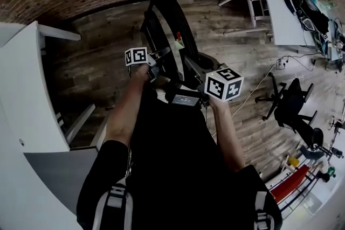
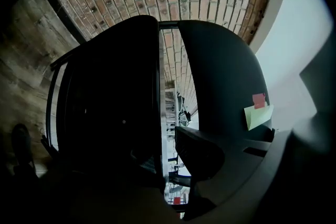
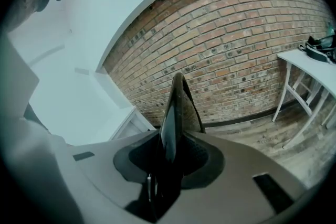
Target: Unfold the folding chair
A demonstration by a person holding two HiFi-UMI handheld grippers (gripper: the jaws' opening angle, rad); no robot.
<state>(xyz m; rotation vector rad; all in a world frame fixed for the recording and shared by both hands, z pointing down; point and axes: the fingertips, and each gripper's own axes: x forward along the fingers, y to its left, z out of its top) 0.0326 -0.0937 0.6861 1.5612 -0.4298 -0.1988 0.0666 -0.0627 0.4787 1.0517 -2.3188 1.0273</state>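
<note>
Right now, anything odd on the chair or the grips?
Nothing looks damaged or askew. Only oddity: a green note with a red tab stuck on a black panel of the folding chair. The right gripper clamps its thin edge.

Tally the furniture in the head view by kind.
Black folding chair: 1
Black wheeled office chair: 1
White tables: 2
Total: 4
</note>
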